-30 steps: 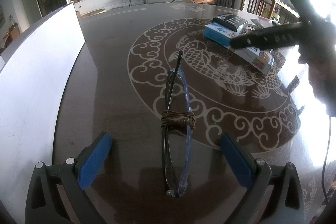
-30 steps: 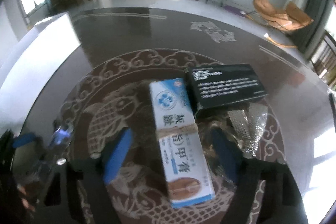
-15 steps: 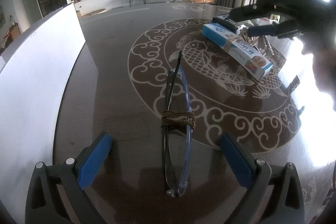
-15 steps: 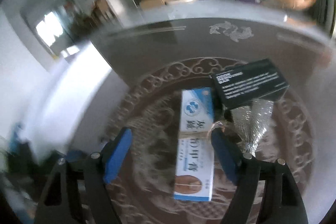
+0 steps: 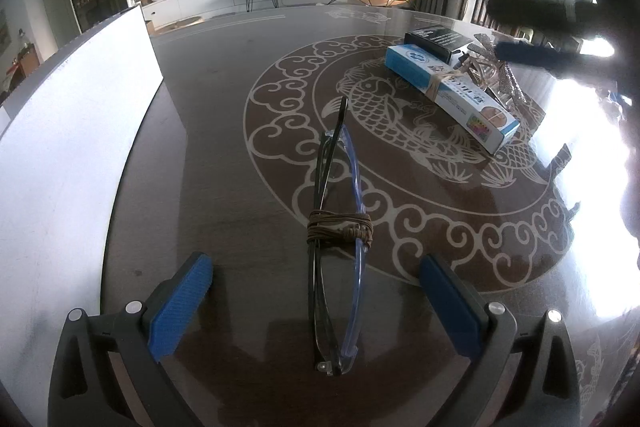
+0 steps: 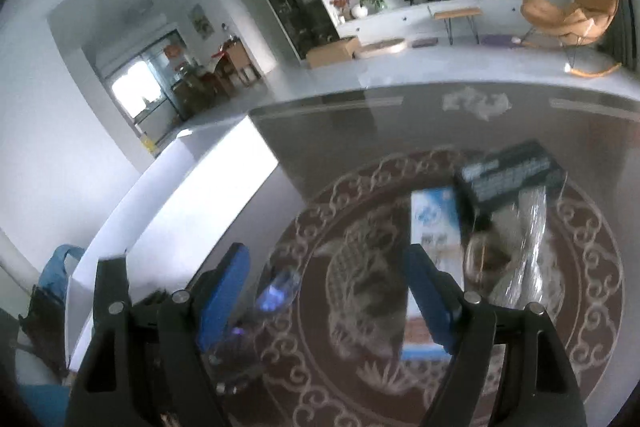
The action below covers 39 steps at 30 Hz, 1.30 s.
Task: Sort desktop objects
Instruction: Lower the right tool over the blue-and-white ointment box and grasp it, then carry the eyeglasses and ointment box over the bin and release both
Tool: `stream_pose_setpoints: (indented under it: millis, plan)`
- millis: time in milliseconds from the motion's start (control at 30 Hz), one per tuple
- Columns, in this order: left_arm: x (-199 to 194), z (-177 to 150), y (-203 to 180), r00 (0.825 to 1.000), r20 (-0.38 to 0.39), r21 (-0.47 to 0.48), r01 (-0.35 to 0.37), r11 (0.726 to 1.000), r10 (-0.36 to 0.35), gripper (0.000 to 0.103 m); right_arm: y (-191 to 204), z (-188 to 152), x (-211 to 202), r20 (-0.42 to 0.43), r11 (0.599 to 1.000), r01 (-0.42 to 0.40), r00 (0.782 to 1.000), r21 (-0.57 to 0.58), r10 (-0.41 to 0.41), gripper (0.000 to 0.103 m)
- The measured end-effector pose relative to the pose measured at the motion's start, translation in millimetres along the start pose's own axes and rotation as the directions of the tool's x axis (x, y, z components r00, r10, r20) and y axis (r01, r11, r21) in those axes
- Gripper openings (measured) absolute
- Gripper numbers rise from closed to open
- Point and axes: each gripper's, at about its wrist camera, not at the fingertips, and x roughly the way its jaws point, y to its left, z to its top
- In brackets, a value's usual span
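Observation:
Folded glasses tied with brown cord lie on the dark patterned table, between the jaws of my open left gripper. A blue-and-white box bound with cord lies further right, beside a black box and a silvery mesh piece. My right gripper is open and empty, hovering above the table. In its blurred view the blue-and-white box, the black box and the glasses show.
A white board stands along the table's left side. The right gripper shows as a dark blur at the left wrist view's upper right. The living room lies beyond the table's far edge.
My right gripper has lifted and swung left, away from the blue-and-white box it was straddling. The left gripper and the glasses have not moved.

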Motion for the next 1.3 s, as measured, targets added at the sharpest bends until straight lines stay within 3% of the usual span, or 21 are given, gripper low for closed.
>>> stream_pose_setpoints:
  millis: [267,400,467,600,667,700,733,767,867,967,1067,1167,1300]
  plan:
    - [0,0,0,1.0,0.0,0.0,0.0,1.0,0.0,0.103,-26,-14,19,-0.131,0.981,0.195,0.973,0.015,-0.191,0.08]
    - [0,0,0,1.0,0.0,0.0,0.0,1.0,0.0,0.103,-39,-8,49,-0.216,0.952,0.305,0.93,0.002,-0.298,0.08]
    - [0,0,0,1.0,0.0,0.0,0.0,1.0,0.0,0.103,-37,-4,61,-0.209,0.938,0.345,0.916,-0.019,-0.342,0.081]
    - [0,0,0,1.0,0.0,0.0,0.0,1.0,0.0,0.103,-21,-3,80,-0.201,0.891,0.433,0.869,-0.136,-0.453,0.082]
    - [-1,0,0,1.0,0.0,0.0,-0.001,1.0,0.001,0.103,-22,-8,76,-0.181,0.894,0.429,0.876,-0.127,-0.446,0.079]
    - [-1,0,0,1.0,0.0,0.0,0.0,1.0,0.0,0.103,-20,-10,73,-0.169,0.895,0.428,0.88,-0.127,-0.444,0.066]
    - [-1,0,1,1.0,0.001,0.0,0.0,1.0,0.0,0.103,-17,-12,69,-0.151,0.894,0.429,0.882,-0.129,-0.446,0.044]
    - [-1,0,1,1.0,0.001,-0.001,0.0,1.0,0.0,0.103,-15,-15,65,-0.145,0.895,0.428,0.884,-0.127,-0.444,0.042]
    - [-1,0,1,1.0,0.001,-0.001,0.0,1.0,0.0,0.103,-7,-31,57,-0.142,0.9,0.411,0.892,-0.143,-0.43,0.042]
    - [-1,0,1,1.0,0.001,-0.002,0.002,1.0,-0.002,0.103,6,-65,29,-0.14,0.92,0.365,0.913,-0.142,-0.383,0.042]
    - [-2,0,1,1.0,0.002,-0.004,0.006,1.0,-0.006,0.103,20,-108,-2,-0.123,0.907,0.375,0.908,-0.189,-0.401,0.042]
    - [-2,0,2,1.0,0.005,-0.011,0.016,1.0,-0.016,0.103,23,-140,-31,-0.093,0.903,0.4,0.904,-0.157,-0.417,0.042]
    - [0,0,-2,1.0,-0.003,0.008,0.005,1.0,-0.005,0.103,17,-153,-47,-0.071,0.914,0.403,0.911,-0.056,-0.406,0.051]
